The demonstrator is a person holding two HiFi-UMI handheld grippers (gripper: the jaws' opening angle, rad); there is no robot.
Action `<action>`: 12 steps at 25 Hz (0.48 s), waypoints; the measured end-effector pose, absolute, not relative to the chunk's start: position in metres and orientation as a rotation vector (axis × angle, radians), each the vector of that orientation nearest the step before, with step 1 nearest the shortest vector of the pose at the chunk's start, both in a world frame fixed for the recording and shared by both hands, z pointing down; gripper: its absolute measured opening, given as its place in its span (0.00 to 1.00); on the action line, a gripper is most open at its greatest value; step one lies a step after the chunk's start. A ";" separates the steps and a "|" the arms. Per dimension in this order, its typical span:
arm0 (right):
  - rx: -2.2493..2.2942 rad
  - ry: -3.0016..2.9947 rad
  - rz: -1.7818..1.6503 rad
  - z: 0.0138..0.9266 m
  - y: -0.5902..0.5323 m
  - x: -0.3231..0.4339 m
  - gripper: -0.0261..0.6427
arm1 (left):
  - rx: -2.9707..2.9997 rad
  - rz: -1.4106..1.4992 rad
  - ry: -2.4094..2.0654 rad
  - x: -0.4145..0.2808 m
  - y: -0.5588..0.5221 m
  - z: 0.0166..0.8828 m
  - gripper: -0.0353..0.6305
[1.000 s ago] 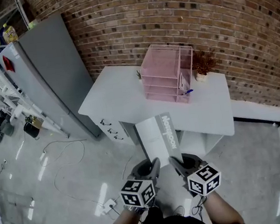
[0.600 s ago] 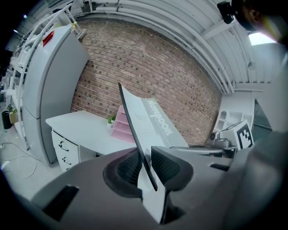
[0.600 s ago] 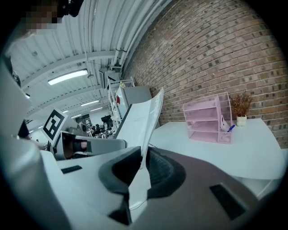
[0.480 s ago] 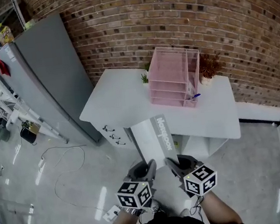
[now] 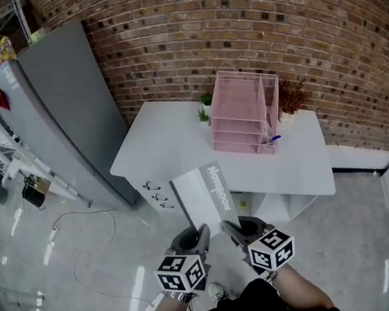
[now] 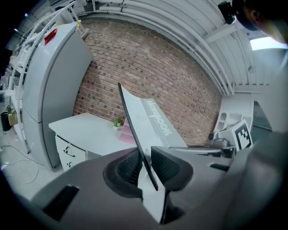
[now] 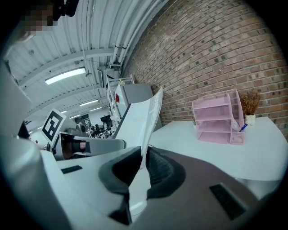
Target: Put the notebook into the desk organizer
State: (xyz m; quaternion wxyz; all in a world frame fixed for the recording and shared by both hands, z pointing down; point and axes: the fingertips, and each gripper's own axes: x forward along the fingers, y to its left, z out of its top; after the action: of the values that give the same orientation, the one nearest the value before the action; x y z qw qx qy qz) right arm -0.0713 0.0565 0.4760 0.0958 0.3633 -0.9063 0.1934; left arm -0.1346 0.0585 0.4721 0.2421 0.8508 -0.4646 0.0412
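While the notebook [image 5: 206, 193] hung in the air short of the white desk [image 5: 165, 144], I had its near edge pinched at both corners, with the left gripper [image 5: 195, 236] and the right gripper [image 5: 232, 228] each clamped on it. The pink desk organizer [image 5: 244, 114] stood at the desk's back, well apart from the notebook. By my reading the pickup was done, and the carry and slide into a tray remained.

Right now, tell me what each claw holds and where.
Both hold the notebook by its near edge: left claw near the left corner, right claw near the right.
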 end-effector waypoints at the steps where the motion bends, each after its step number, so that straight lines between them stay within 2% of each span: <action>1: 1.071 -2.685 0.571 0.476 0.055 -0.074 0.09 | 2.323 0.108 -1.272 -0.137 0.058 0.472 0.15; 12: 0.994 -2.686 0.585 0.485 0.021 -0.080 0.09 | 2.282 0.105 -1.312 -0.143 0.028 0.480 0.15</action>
State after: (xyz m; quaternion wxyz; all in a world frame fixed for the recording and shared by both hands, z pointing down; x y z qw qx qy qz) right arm -0.0801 0.0213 0.4846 0.1092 0.3380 -0.9134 0.1989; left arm -0.1428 0.0278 0.4801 0.2509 0.8385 -0.4822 0.0387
